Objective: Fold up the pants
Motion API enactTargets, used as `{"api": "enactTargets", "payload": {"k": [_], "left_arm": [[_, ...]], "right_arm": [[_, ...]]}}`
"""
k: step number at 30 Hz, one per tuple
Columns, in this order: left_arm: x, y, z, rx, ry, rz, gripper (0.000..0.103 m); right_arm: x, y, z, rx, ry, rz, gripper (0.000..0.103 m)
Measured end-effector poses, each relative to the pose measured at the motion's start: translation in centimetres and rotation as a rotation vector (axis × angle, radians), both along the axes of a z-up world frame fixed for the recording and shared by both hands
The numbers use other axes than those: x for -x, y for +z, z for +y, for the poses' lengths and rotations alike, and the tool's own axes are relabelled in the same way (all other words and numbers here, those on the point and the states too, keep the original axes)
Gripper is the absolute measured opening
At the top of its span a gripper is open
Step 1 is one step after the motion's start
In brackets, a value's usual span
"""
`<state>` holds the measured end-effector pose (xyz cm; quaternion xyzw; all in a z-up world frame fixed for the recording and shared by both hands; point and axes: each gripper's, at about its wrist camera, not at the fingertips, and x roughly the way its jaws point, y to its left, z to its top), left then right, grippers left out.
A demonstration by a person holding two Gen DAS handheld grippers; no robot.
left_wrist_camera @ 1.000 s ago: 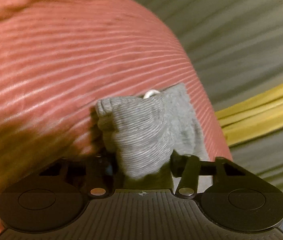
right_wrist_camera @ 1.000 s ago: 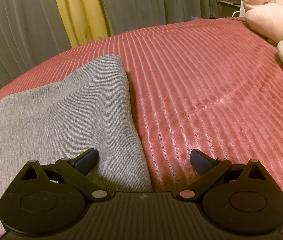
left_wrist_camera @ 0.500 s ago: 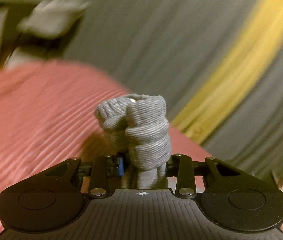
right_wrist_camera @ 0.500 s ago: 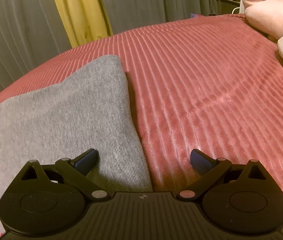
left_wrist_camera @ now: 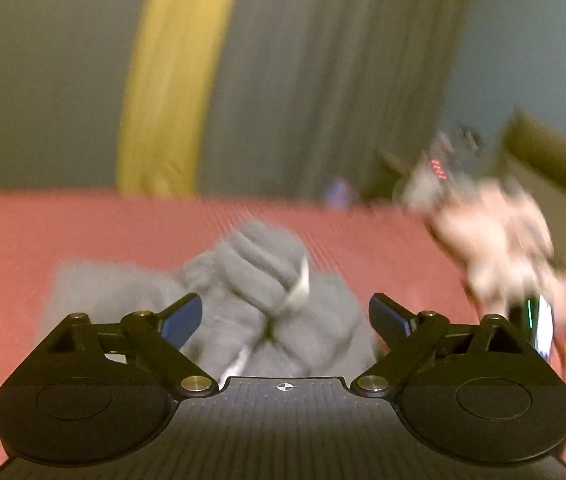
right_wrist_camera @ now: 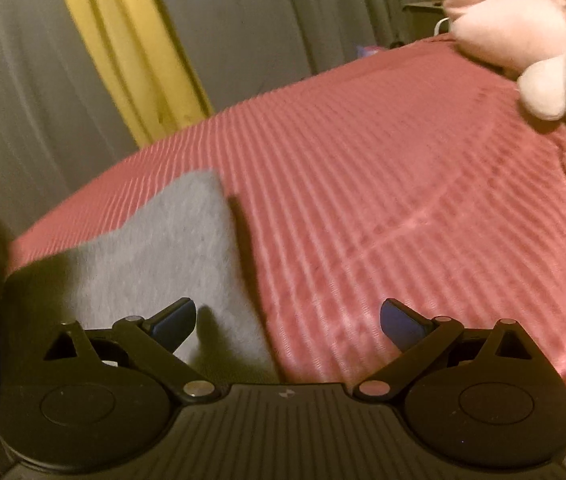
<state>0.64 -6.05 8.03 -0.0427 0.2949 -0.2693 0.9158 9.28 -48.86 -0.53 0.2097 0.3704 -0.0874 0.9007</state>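
Left wrist view, blurred: grey pants (left_wrist_camera: 259,300) are being seen as a bunched heap w/ a pale drawstring, lying on the red ribbed bedspread (left_wrist_camera: 43,232) just ahead of the left claw (left_wrist_camera: 285,316). Its jaws are being opened wide; the bunch is sitting between and beyond the blue pads (left_wrist_camera: 183,318), not being pressed by either. At right, a person's hand (left_wrist_camera: 495,240) is being smeared by motion blur, so no detail is being made out. Behind the bed, a grey curtain w/ a yellow strip (left_wrist_camera: 171,80) is hanging.

Right wrist view: a flat folded part of the pants (right_wrist_camera: 155,256) is lying on the bedspread (right_wrist_camera: 363,184), under the left-side finger of the right claw (right_wrist_camera: 287,320). That claw is being held wide open, w/ nothing gripped. Pink plush toys (right_wrist_camera: 523,36) are resting at the far right of the bed.
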Motion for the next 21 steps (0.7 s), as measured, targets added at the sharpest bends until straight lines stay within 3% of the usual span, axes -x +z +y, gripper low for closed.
{"api": "enactTargets", "payload": {"k": [2, 4, 7, 9, 13, 17, 19, 21], "left_arm": [[-0.1, -2.3, -0.6, -0.046, -0.008, 0.101, 0.094], [-0.7, -3.3, 0.9, -0.046, 0.053, 0.169, 0.094], [-1.7, -2.9, 5.6, 0.041, 0.238, 0.278, 0.094], [-2.0, -1.9, 8.6, 0.069, 0.357, 0.308, 0.094], [-2.0, -1.1, 13.3, -0.097, 0.609, 0.234, 0.096], [-2.5, -3.2, 13.7, -0.286, 0.681, 0.227, 0.097], [-3.5, -4.4, 14.6, -0.235, 0.675, 0.321, 0.096], [-3.8, -5.1, 15.8, -0.171, 0.753, 0.387, 0.096]], "right_arm": [[0.1, 0.1, -0.4, -0.021, -0.016, 0.002, 0.099], [0.3, -0.1, -0.7, -0.056, -0.018, -0.002, 0.099], [0.2, 0.0, -0.9, -0.074, 0.005, -0.014, 0.099], [0.5, 0.4, 0.0, -0.071, 0.043, -0.031, 0.099], [0.4, 1.9, 1.8, -0.136, 0.161, -0.091, 0.099], [-0.7, 2.0, 3.2, -0.254, 0.279, -0.094, 0.099], [-1.6, 1.4, 3.7, -0.291, 0.325, -0.061, 0.098], [-2.7, 0.6, 3.9, -0.313, 0.346, -0.021, 0.095]]}}
